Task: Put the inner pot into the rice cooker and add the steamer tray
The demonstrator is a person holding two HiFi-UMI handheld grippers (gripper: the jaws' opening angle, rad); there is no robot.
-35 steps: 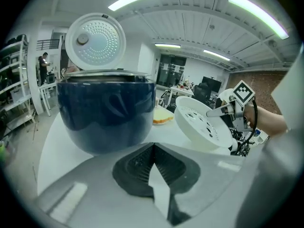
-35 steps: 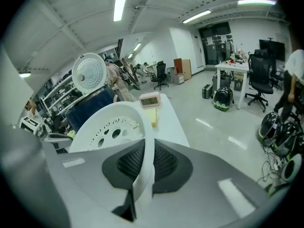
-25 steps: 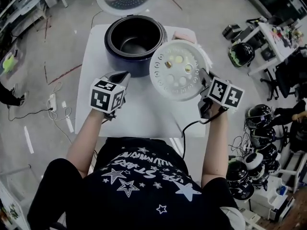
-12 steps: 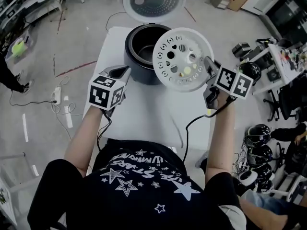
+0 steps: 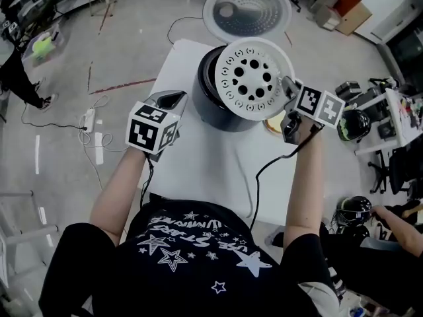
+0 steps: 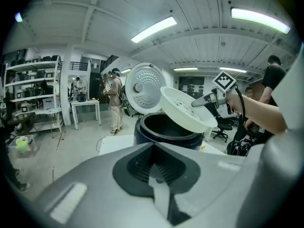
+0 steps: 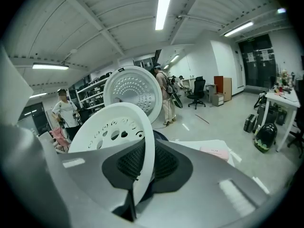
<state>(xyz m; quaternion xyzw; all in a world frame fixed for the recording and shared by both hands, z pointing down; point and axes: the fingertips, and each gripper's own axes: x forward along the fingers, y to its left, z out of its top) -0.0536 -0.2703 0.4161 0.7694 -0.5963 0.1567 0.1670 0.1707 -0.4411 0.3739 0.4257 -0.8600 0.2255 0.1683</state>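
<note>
The right gripper point(image 5: 286, 90) pinches the white steamer tray point(image 5: 254, 78) by its rim, tilted above the open rice cooker point(image 5: 208, 111) (apparently ready for lowering in). The left gripper point(image 5: 173, 100), jaws pressed together and empty, hovers over the worktop point(image 5: 198, 164).

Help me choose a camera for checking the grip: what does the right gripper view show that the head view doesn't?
Only the right gripper view: the right gripper's jaws clamped on the steamer tray's rim, its edge between the pads. Only the head view: the tray held tilted above the rice cooker's opening, not seated, and the left gripper off to the side, touching nothing. Both: the tray and the cooker's open lid.
</note>
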